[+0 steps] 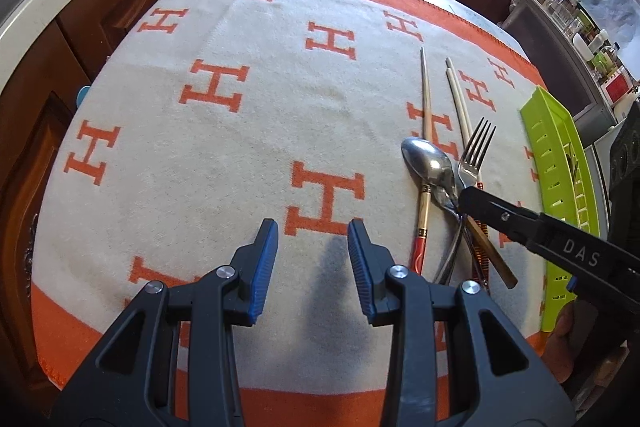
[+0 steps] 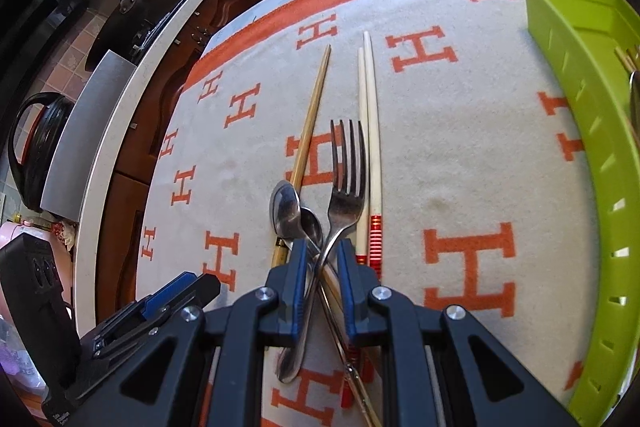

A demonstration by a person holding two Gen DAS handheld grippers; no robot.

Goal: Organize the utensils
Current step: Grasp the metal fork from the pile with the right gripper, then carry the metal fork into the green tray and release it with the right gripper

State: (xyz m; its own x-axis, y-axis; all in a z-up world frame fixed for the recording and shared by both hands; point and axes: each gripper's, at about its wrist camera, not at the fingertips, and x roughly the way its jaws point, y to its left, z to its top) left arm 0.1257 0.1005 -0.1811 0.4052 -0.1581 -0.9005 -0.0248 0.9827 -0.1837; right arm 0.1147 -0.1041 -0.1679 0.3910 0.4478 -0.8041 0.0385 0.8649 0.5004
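— What colours have you got down there?

— My left gripper is black with ribbed blue pads, and my right gripper is the same black and blue.

— And the cloth?

— The blanket on the tabletop is cream, scattered with orange H letters, with a broad orange border.

— The cutlery?

— Shiny silver fork and silver spoon. One pair of chopsticks is ivory with red-striped ends; the other chopsticks are tan wood.

— Anything brighter?

— The tray, lime green, its wall patterned with slots.
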